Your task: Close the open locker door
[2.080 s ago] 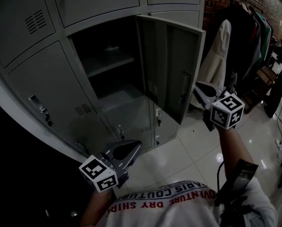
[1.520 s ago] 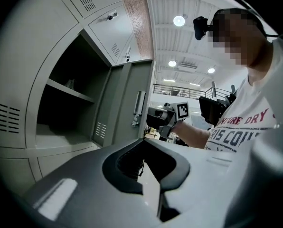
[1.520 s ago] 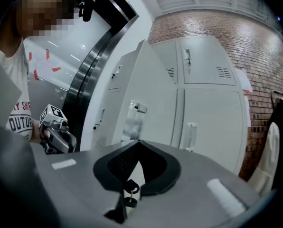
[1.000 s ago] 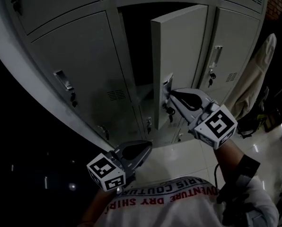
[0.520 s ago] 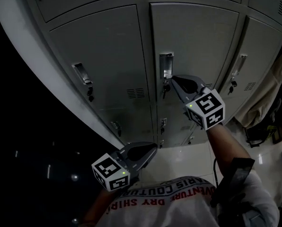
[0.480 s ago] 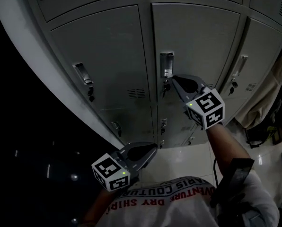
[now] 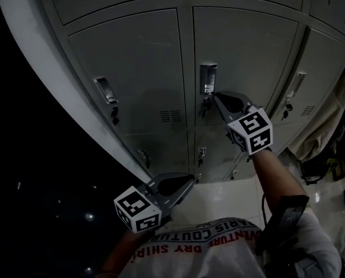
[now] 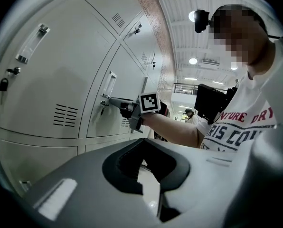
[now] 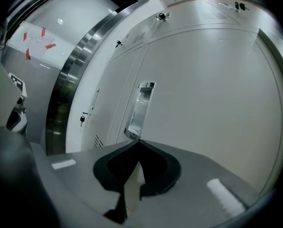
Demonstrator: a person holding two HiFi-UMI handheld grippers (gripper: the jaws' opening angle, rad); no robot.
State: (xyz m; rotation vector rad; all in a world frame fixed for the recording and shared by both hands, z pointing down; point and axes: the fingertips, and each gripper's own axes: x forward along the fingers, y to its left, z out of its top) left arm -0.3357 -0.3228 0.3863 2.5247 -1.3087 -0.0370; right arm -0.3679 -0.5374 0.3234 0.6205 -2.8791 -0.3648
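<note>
1. The grey metal locker door (image 7: 248, 57) sits in the upper centre of the head view. It lies flush with the neighbouring doors, shut.
2. A chrome recessed handle (image 7: 207, 78) stands upright near the door's left edge. A small dark lock (image 7: 205, 104) hangs just below it.
3. The right gripper (image 7: 217, 95) is at the centre of the frame. Its tips are at the lower end of the handle; contact cannot be confirmed.
4. In the right gripper view, the right gripper (image 9: 137, 141) has its jaws together with nothing between them.
5. The left gripper (image 7: 190, 179) is at the lower centre, well apart from the door.
6. In the left gripper view, the left gripper (image 8: 144, 139) has its jaws together and is empty.
</note>
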